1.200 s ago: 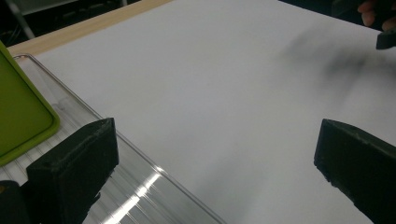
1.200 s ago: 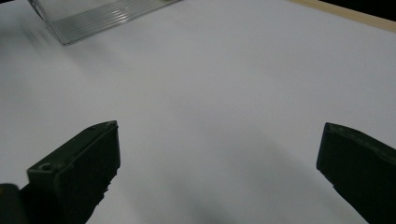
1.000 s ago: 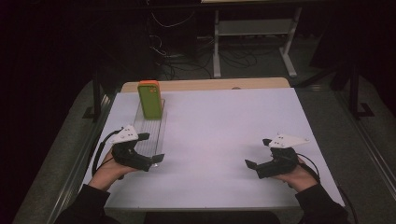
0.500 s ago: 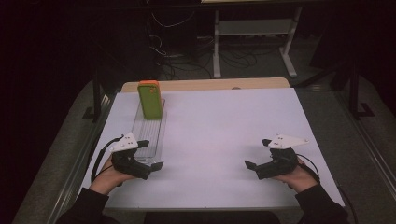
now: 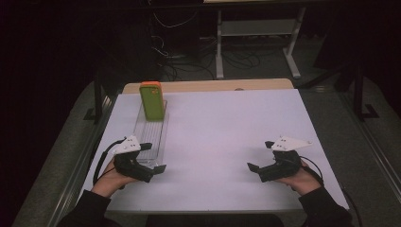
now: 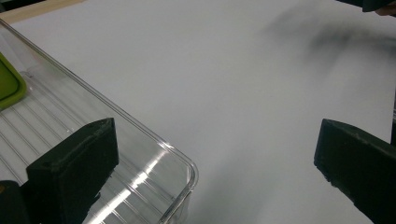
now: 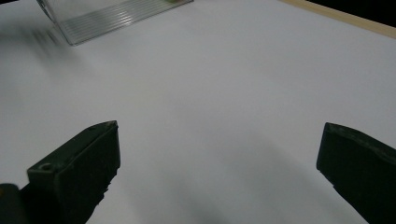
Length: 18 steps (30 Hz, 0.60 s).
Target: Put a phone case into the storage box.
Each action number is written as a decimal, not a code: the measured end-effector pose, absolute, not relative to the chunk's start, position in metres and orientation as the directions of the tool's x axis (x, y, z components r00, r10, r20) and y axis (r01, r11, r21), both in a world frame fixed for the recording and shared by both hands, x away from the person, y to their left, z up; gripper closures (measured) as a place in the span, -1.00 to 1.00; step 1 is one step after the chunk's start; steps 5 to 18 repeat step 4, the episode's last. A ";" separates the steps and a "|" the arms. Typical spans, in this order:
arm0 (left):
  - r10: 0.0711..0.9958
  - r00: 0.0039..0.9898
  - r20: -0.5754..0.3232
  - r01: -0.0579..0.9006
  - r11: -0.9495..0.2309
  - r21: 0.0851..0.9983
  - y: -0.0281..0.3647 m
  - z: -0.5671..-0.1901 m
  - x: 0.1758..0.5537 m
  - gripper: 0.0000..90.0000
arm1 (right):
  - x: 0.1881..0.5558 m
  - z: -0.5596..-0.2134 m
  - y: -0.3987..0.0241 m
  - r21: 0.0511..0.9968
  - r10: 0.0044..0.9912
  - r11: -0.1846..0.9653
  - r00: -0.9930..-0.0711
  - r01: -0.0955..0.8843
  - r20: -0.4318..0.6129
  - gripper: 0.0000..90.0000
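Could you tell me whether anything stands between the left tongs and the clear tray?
Nothing visible does: the open left tongs sit right at the near corner of the clear tray.

green case [image 5: 152,101], clear ribbed tray [image 5: 150,137], black tongs [image 5: 151,157]

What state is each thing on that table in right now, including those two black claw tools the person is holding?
Left gripper: open, holding nothing, at the near end of the tray.
Right gripper: open, holding nothing, over bare table.
Clear tray: lying flat, lengthwise away from the person.
Green case with orange edge: standing upright at the tray's far end.
White table: bare between the grippers.
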<state>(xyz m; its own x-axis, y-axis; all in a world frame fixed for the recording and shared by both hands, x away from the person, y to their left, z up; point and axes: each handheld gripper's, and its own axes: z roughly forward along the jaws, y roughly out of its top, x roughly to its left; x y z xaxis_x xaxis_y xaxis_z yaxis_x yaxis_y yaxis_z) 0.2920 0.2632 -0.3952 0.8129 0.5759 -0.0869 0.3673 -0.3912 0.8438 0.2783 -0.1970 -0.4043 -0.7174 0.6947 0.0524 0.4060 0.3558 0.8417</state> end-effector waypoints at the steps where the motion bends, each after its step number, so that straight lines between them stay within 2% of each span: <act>1: 0.575 0.814 -0.085 0.366 -0.393 0.844 0.264 -0.395 0.292 -1.00 | 0.278 -0.404 -0.197 0.843 0.695 0.353 -0.717 0.406 0.055 -1.00; 18: 0.573 0.815 -0.084 0.366 -0.397 0.842 0.264 -0.395 0.293 -1.00 | 0.279 -0.405 -0.197 0.840 0.697 0.351 -0.714 0.414 0.060 -1.00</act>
